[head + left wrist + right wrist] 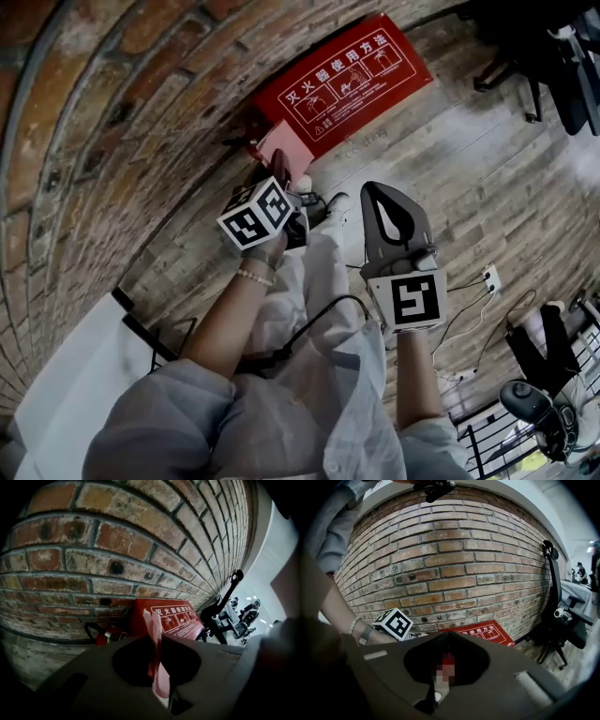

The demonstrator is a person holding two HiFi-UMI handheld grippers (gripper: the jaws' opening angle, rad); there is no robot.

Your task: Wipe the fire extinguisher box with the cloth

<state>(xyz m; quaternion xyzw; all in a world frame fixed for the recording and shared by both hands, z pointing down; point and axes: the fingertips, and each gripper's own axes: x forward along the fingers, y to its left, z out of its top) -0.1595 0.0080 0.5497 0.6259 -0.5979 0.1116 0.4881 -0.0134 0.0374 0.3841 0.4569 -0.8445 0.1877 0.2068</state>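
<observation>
Nearest to us, the right tongs (379,191) are clenched with nothing between them, held above the wooden floor (487,159). To their left, the left tongs (281,180) are clenched on the cloth (274,150), a pink fold standing up past the tips. Just beyond the cloth, the red box (352,80) sits on the floor against the brick wall (103,122), printed face toward us. We cannot confirm whether the cloth touches the box. A chair (562,66) stands at far right.
</observation>
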